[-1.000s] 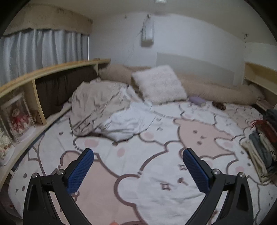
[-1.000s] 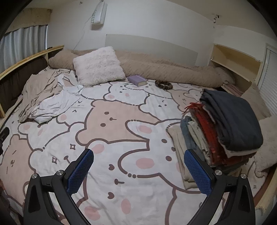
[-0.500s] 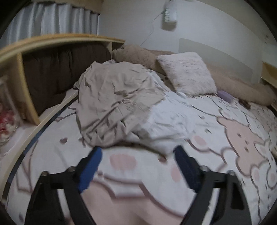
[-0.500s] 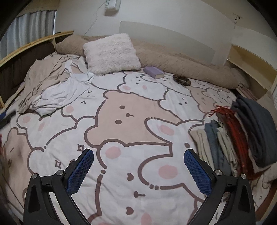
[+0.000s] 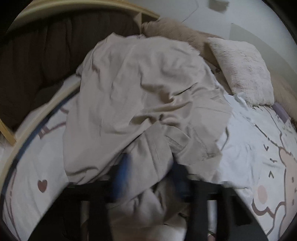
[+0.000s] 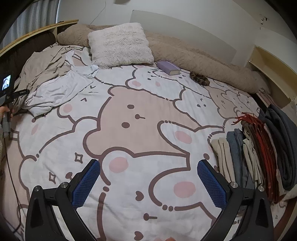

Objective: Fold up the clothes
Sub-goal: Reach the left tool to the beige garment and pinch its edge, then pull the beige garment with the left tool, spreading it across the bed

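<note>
A crumpled beige garment lies at the bed's left side, partly over a white garment. My left gripper is blurred at the garment's near edge. Its jaws are closing, beige cloth is bunched between the blue pads, and a fold drapes over the right finger. In the right wrist view the same beige garment and white garment lie far left, with the left tool's handle and small screen beside them. My right gripper hovers open over the bear-print sheet, holding nothing.
A stack of folded clothes stands at the bed's right edge. A fluffy pillow, a purple book and a brown scrunchie lie near the long beige bolster. A wooden shelf frame borders the left side.
My left gripper swept forward and down to the beige garment and its jaws narrowed from wide open onto the cloth. The right gripper drifted forward a little and stayed open.
</note>
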### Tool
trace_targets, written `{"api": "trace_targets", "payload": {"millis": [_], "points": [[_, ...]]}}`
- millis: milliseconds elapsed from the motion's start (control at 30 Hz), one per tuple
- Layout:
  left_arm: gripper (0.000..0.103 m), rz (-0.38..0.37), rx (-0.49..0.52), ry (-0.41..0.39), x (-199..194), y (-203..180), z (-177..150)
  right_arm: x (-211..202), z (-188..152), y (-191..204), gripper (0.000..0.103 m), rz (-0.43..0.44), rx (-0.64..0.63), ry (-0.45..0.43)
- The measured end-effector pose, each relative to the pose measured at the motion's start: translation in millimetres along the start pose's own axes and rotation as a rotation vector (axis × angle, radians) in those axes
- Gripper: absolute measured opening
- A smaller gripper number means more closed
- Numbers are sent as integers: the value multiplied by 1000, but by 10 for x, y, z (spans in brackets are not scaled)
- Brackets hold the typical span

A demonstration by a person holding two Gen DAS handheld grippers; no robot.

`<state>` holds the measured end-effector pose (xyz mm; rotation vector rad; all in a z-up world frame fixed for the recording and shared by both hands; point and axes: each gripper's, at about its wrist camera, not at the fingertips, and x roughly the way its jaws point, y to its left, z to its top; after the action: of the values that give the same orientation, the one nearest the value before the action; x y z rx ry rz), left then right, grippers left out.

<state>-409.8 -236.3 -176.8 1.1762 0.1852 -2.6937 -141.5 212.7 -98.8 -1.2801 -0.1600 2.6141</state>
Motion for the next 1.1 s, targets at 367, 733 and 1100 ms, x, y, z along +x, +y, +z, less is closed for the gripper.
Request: {"api": "trace_targets", "payload": {"millis": [367, 733, 1100], "points": [[5, -388, 220, -145, -1634, -688, -373, -330, -33, -150, 103, 85, 52, -72], [4, -1110, 576, 72, -3676, -2375, -2355, -1127, -426, -966, 103, 98, 234, -212], [22, -1108, 625, 325, -3855, -2666, -3585, -1338, -977, -1591, 103, 91, 401, -294]]}}
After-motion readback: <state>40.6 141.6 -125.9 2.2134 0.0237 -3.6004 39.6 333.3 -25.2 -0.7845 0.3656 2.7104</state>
